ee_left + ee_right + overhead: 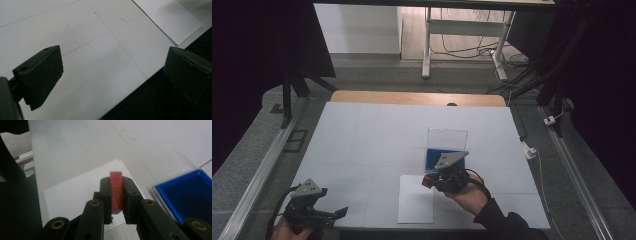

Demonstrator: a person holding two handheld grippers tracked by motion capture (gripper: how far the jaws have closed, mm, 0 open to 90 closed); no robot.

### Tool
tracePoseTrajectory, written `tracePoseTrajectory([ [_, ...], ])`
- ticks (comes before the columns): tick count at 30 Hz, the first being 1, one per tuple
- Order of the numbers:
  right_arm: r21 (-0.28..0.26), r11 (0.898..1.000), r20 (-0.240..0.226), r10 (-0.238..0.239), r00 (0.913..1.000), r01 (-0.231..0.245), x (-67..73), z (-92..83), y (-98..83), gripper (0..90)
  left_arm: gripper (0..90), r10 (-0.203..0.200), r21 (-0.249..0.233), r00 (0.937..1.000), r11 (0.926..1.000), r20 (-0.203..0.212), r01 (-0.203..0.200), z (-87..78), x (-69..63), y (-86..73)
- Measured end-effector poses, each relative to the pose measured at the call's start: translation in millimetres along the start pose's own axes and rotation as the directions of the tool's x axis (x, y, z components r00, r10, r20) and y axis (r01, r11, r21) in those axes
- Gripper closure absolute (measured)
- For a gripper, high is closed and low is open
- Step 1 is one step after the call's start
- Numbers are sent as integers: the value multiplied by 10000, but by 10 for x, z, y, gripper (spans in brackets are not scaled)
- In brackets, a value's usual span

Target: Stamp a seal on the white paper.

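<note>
Red rectangular stamp block (116,192) with gold lettering on its side sits clamped between the two black jaws of the right gripper (116,195), and that is the object in play, though the account runs from the biggest thing down. Largest is the white tabletop (377,135), ruled with faint grid lines, filling the middle of the high view, with a strip of tan wood (417,98) along its far edge. On it, in the lower middle of the high view, lies a white rectangular sheet of paper (414,207), reaching to the near edge of the table. Just beyond the sheet, right of centre, sits a blue ink pad tray (432,159) with a clear plastic lid (447,138) standing upright behind it. The right gripper (438,179) hovers above the far right corner of the sheet, just in front of the blue tray, held by a hand (469,192) in a dark sleeve. In the right gripper view the stamp stands on end above the paper, with the tray at the right edge. The left gripper (324,214) sits at the lower left of the high view over the table's near edge, its jaws spread wide and holding nothing; in the left gripper view (112,75) the paper's corner shows at upper right
</note>
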State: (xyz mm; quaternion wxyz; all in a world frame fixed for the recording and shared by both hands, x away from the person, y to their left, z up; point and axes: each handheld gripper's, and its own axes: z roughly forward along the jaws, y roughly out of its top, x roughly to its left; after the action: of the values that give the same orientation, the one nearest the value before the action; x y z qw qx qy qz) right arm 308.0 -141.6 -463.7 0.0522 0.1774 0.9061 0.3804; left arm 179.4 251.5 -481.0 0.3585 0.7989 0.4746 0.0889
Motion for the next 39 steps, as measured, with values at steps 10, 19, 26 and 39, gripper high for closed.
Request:
tracePoseTrajectory([
  [10, 138, 9996, -238, -225, 9995, 229, 89, 107, 6, 800, 29, -5, -10, 10000, 10000, -1, 5, 1, 0, 0],
  [19, 519, 9969, -541, -556, 9970, 585, 173, 293, 2, 801, 29, -2, -12, 10000, 10000, 1, 2, 0, 0, -1],
  [26, 798, 9925, -675, -868, 9939, 921, 213, 393, -14, 801, 29, -4, -11, 10000, 10000, 2, 4, 0, 1, 0],
  [39, 1007, 9894, -768, -974, 9923, 1049, 206, 487, -70, 802, 29, -6, -5, 10000, 10000, 2, 6, 1, 0, 0],
])
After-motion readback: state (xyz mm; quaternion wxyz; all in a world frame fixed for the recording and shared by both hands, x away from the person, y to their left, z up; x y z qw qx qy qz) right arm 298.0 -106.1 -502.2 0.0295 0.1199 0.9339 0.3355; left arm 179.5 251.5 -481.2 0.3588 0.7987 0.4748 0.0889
